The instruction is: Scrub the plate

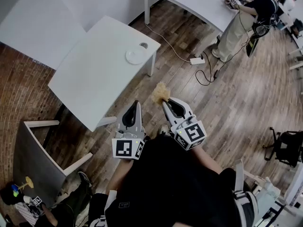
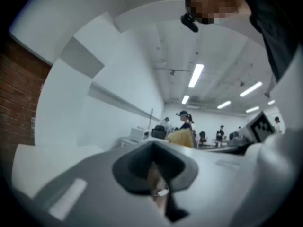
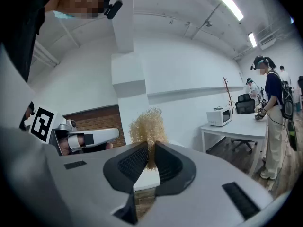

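A white plate [image 1: 136,56] lies near the far right corner of the white table [image 1: 94,79], next to a small round hole in the top. Both grippers hang over the wooden floor, short of the table's near edge and well away from the plate. My right gripper [image 1: 164,101] [image 3: 150,157] is shut on a tan, frizzy scrubber [image 1: 160,92] [image 3: 147,128] that sticks out past its tips. My left gripper [image 1: 137,103] [image 2: 154,167] has its jaws together with nothing in them. The scrubber [image 2: 182,137] also shows from the left gripper view.
A power strip with cables [image 1: 198,60] lies on the floor beyond the table. A person [image 1: 246,15] stands at a second white table [image 1: 199,4] at the back right. A black chair [image 1: 286,148] is at the right, a grey panel [image 1: 33,155] at the left.
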A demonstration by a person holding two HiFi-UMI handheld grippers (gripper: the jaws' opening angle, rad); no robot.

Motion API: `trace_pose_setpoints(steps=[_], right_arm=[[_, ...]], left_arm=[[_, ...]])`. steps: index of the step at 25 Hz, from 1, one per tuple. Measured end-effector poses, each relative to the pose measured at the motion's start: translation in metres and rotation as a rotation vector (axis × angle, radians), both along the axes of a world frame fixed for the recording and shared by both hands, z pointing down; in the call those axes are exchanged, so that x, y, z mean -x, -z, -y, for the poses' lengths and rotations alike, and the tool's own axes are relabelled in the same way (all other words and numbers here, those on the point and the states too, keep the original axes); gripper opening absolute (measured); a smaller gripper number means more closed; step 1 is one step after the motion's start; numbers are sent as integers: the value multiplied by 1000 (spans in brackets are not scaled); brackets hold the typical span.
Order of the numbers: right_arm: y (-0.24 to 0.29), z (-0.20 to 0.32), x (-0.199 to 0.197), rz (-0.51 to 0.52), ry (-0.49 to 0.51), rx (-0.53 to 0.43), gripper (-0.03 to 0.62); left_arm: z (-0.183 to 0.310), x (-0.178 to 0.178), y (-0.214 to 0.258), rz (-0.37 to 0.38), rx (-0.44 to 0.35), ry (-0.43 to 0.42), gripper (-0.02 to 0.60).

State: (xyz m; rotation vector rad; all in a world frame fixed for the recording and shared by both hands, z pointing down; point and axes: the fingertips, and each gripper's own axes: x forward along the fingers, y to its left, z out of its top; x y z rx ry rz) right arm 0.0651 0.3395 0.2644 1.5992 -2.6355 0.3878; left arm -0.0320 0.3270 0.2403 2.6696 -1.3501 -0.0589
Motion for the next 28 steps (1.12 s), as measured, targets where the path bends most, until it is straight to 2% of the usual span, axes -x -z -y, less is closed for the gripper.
trace_pose_setpoints(steps=[13,23,28], right_arm=[[-6,6,28,-25,-4,15,43],[-13,15,64,-19,-82,33,43],[-13,28,69,-25,-102,39,43]], left_arm=[[5,26,-8,-7,24,-25,3],[14,71,-26,-5,52,-80,3],[24,75,-37,-3,64,-99,3]])
